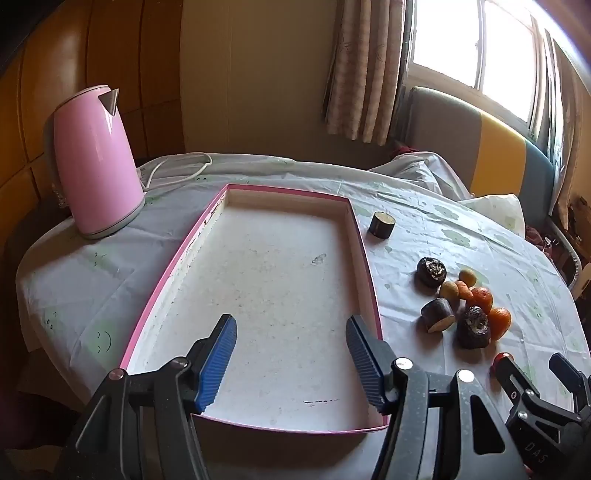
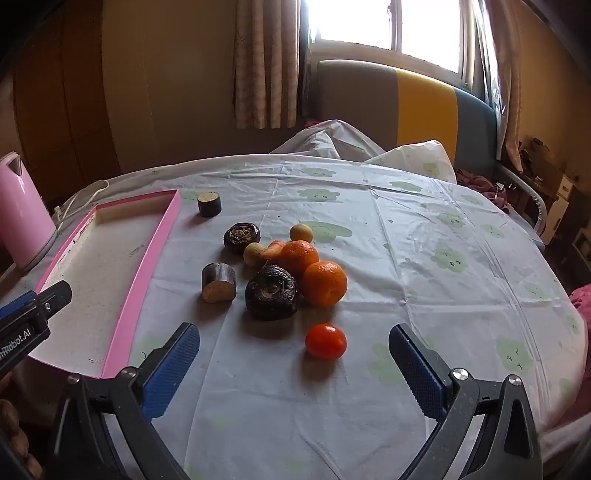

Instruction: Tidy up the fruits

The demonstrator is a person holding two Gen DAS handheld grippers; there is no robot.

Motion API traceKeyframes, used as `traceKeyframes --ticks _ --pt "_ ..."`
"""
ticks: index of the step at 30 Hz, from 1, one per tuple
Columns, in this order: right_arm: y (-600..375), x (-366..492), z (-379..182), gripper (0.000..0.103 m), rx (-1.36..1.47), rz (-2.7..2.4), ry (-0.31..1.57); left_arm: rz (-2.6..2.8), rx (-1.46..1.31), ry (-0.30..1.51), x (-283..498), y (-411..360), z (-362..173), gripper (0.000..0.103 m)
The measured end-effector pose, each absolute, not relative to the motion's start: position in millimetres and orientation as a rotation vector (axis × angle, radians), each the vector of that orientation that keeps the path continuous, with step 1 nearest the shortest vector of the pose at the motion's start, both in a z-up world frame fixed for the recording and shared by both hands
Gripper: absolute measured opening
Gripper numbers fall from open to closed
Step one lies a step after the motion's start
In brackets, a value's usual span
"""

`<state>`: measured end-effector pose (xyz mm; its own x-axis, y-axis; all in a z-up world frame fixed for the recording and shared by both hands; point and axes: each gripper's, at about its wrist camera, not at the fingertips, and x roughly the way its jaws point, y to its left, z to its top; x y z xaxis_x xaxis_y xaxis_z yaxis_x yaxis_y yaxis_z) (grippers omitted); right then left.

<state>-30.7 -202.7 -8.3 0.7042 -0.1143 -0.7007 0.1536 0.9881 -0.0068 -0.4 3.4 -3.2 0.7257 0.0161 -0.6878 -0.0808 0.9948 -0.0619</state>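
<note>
A round table under a pale cloth (image 2: 369, 229) printed with green clouds stands near a window (image 2: 388, 26) with beige curtains and a grey, yellow and teal headboard (image 2: 406, 99). A pink tray (image 1: 364, 258) lies bare at the table's left, a pink kettle (image 1: 96, 158) behind it. The fruits (image 2: 280, 269) cluster right of the tray; one small red fruit (image 2: 325, 341) sits apart, nearer. The left gripper (image 1: 291, 363) hovers over the tray, fingers spread, gripping nothing. The right gripper (image 2: 295, 373) gapes wide above the cloth, also unladen.
</note>
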Motion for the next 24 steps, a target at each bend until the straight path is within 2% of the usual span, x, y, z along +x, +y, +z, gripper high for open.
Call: traceKeyframes --ticks 24 --pt "-195.1 -41.2 -2.2 0.103 0.044 -0.104 0.751 0.036 -0.065 0.713 -8.4 6.5 8.1 0.063"
